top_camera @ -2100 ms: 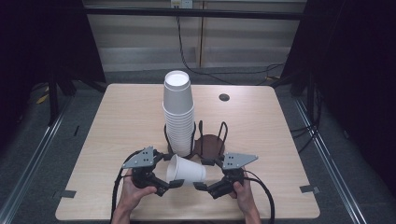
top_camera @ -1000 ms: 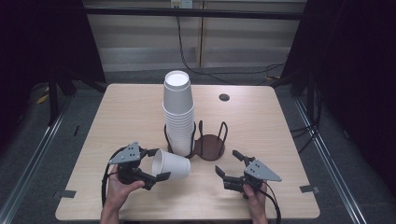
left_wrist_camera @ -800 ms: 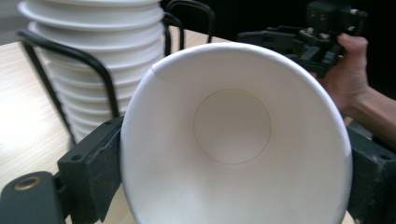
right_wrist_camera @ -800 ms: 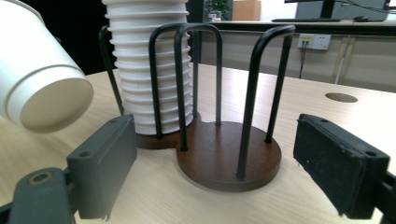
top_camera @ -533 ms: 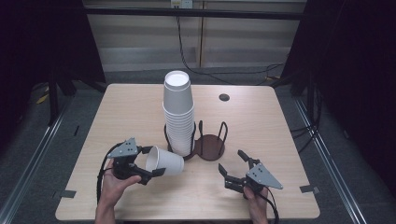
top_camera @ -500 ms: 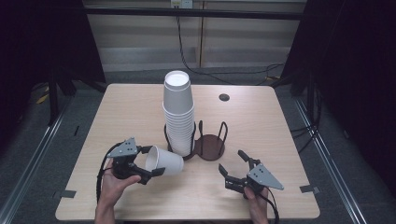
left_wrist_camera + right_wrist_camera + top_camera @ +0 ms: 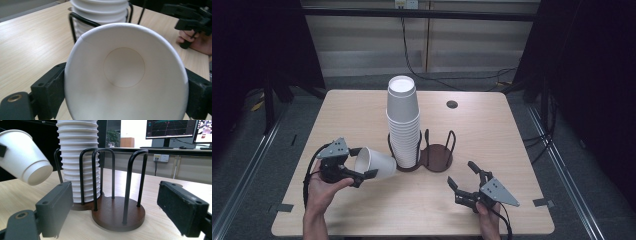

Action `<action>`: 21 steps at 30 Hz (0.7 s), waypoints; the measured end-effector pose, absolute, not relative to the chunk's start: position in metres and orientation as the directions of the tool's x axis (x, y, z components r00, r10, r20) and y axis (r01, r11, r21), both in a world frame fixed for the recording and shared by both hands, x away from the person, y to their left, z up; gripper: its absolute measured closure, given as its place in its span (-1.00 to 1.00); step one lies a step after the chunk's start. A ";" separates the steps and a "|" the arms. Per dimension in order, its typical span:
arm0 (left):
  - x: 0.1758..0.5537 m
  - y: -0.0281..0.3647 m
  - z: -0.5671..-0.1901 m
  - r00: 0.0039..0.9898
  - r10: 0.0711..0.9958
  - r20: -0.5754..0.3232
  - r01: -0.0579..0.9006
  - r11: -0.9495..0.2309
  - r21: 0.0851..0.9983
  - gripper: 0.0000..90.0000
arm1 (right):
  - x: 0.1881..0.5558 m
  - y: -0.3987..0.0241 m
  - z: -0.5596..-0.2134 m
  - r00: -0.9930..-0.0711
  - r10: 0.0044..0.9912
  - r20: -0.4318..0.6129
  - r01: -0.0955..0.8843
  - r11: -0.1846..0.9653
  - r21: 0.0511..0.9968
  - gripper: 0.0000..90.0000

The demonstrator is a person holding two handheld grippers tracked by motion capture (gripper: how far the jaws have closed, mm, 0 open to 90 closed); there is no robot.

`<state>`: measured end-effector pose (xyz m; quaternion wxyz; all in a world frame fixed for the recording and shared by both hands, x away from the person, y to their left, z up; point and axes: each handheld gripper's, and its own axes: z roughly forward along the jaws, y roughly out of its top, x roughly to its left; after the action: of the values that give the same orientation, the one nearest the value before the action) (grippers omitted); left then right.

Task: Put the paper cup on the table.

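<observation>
Left gripper (image 7: pixel 361 165) lifted, jaws clamped on a wide hold; right gripper (image 7: pixel 465 178) low, jaws apart, seemingly empty.

Lab or office-type recording space: bare wooden table (image 7: pixel 352 120) on grey floor, dark curtains (image 7: pixel 592 75) at both sides, cables along back wall, computer monitors (image 7: pixel 172 128) on desk behind, wall socket (image 7: pixel 161 157).

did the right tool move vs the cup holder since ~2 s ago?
Yes. The right tool has pulled back from beside the cup holder toward the table's near right corner, jaws open and empty.
</observation>
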<state>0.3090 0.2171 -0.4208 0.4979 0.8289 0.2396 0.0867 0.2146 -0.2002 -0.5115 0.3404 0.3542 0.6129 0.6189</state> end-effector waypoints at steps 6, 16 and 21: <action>0.316 0.221 -0.419 0.856 0.512 -0.068 0.329 -0.438 0.837 -0.78 | 0.215 -0.200 -0.511 -0.518 0.855 0.022 0.014 -0.018 1.000 -0.71; 0.333 0.227 -0.411 0.832 0.552 -0.048 0.369 -0.487 0.792 -0.78 | 0.215 -0.200 -0.511 -0.523 0.852 0.023 0.014 -0.018 1.000 -0.70; 0.348 0.221 -0.403 0.820 0.570 -0.039 0.399 -0.521 0.755 -0.78 | 0.215 -0.200 -0.511 -0.523 0.852 0.023 0.014 -0.018 1.000 -0.70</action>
<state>0.3480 0.2207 -0.4031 0.4012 0.8656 0.2799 0.1071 0.2149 -0.2004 -0.5115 0.3377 0.3527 0.6142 0.6200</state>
